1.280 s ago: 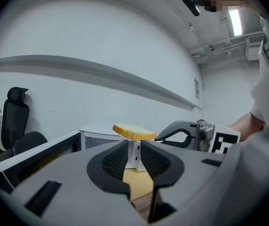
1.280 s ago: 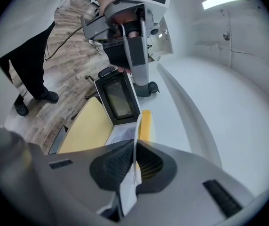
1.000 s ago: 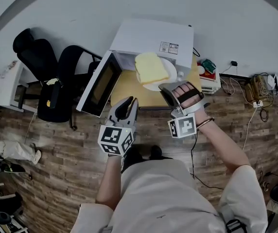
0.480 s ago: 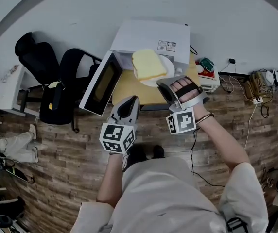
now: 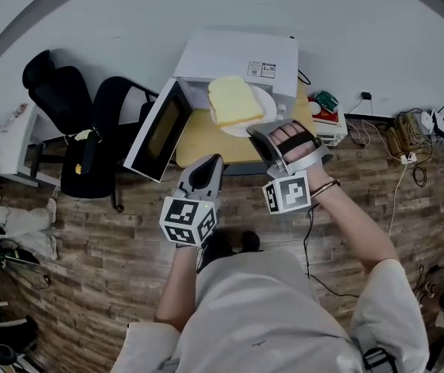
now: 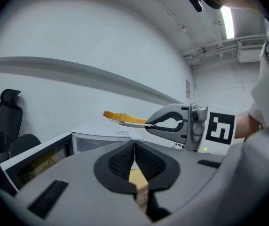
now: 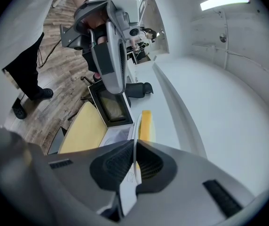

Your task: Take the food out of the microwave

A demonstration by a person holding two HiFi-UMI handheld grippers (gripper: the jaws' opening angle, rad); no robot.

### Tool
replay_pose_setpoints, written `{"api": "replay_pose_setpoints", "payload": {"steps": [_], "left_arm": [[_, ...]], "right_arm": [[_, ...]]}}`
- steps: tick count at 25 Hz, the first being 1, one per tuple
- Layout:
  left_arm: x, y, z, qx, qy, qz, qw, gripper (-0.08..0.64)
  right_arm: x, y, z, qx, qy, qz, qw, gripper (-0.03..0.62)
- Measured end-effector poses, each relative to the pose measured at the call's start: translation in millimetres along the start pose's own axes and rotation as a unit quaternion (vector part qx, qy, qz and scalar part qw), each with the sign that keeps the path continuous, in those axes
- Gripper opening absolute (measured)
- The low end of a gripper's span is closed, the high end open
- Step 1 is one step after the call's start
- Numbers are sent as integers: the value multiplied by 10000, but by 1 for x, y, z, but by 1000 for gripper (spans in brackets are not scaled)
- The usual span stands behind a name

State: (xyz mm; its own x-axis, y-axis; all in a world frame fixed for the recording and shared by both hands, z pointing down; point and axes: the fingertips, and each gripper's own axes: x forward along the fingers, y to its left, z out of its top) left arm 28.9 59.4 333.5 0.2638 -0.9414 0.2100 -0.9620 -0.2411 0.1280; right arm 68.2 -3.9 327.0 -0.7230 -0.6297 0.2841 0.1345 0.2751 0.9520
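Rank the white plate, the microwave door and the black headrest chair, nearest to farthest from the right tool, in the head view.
1. The white plate, clamped in the right tool.
2. The microwave door, open, to its left.
3. The black headrest chair, far left.

Yellow bread (image 5: 234, 101), white plate (image 5: 268, 109), white microwave (image 5: 237, 53).

Our right gripper (image 7: 134, 154) has its jaws clamped on the plate (image 7: 135, 124) rim. We see the plate edge-on, held on the near side of the microwave (image 7: 118, 134). The bread (image 7: 145, 125) lies against the plate. The microwave's door (image 7: 110, 105) stands open, with the table (image 7: 80, 131) beside it. Above the microwave hangs the left gripper (image 7: 117, 89), jaws just closing, nothing between them.
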Motion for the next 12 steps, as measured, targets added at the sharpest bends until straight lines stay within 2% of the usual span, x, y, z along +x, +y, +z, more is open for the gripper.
{"api": "replay_pose_setpoints", "payload": {"steps": [12], "left_arm": [[2,-5,2,0,-36,-24,10000,9]], "right_arm": [[0,-4,-5,-52,61,-64,9999,11]]}}
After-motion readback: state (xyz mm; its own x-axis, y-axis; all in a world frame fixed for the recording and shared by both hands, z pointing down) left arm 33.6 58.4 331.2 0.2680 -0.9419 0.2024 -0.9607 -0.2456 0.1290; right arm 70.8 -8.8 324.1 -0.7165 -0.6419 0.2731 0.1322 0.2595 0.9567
